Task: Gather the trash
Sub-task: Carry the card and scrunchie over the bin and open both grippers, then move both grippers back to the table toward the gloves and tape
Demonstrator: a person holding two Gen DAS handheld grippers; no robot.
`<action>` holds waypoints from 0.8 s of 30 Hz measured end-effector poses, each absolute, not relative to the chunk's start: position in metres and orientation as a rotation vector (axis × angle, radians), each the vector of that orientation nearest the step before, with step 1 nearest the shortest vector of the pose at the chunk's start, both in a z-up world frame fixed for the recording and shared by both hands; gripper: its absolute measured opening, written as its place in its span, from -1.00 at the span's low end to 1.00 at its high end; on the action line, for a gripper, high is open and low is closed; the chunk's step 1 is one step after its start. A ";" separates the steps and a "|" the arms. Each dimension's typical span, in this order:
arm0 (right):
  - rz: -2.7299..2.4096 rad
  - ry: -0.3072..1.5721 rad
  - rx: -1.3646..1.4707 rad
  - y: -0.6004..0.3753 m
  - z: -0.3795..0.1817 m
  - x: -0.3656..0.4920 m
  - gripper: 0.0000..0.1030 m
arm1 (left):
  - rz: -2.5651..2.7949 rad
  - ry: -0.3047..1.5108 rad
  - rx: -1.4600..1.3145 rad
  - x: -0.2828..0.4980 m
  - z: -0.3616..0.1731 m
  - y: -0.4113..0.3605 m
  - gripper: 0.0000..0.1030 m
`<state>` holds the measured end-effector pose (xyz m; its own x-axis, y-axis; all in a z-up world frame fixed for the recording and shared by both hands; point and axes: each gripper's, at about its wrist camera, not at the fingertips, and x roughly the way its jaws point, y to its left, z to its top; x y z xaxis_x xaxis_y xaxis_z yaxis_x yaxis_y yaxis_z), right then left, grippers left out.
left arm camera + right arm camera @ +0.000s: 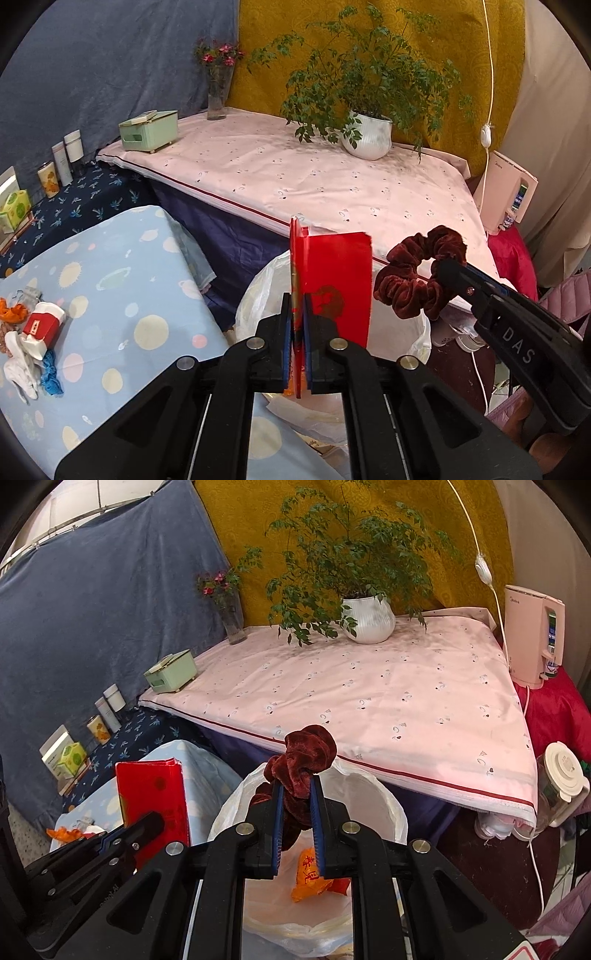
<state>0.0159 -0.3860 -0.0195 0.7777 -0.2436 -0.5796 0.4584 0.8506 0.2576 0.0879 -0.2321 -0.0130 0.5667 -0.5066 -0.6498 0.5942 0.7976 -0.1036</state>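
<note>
Trash for collection is in both grippers above one bin: a white-lined wastebasket (pixel 388 812) standing between the planet-print table (pixel 122 295) and the pink-covered table (pixel 295 173). One orange wrapper (pixel 308 877) already lies inside the liner.

The left gripper (pixel 298 314) has its jaws pressed together on one red folded card (pixel 338 280), which stands upright on edge over the bin's near rim. The right gripper (pixel 297 794) holds one dark red velvet scrunchie (pixel 306 757); the blue-padded jaws stand slightly apart with the fabric bunched between them and touching both pads, and part of the scrunchie hangs down toward the bin opening. From the left wrist view the scrunchie sits just right of the card, apart from it.

On the planet-print table a small heap remains at the left edge: one red-and-white carton (pixel 40 325), one orange scrap (pixel 13 312), one blue scrunchie (pixel 51 374) and some crumpled white tissue (pixel 20 369).

The pink-covered table carries one potted plant (pixel 367 134), one glass vase of pink flowers (pixel 218 85) and one mint-green box (pixel 149 129). Beside it on the dark blue floral cloth stand two white bottles (pixel 68 155) and one printed can (pixel 48 181).
</note>
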 end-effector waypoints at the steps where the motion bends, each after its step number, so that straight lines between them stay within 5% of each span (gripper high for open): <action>1: -0.396 0.557 0.401 -0.385 -0.020 0.015 -0.63 | -0.645 0.719 0.134 0.088 -0.014 -0.233 -0.89; 6: -0.398 0.547 0.392 -0.381 -0.017 0.016 -0.48 | -0.621 0.712 0.132 0.090 -0.014 -0.230 -0.46; 24: -0.340 0.549 0.324 -0.337 0.001 0.026 -0.39 | -0.547 0.686 0.063 0.096 0.001 -0.178 -0.45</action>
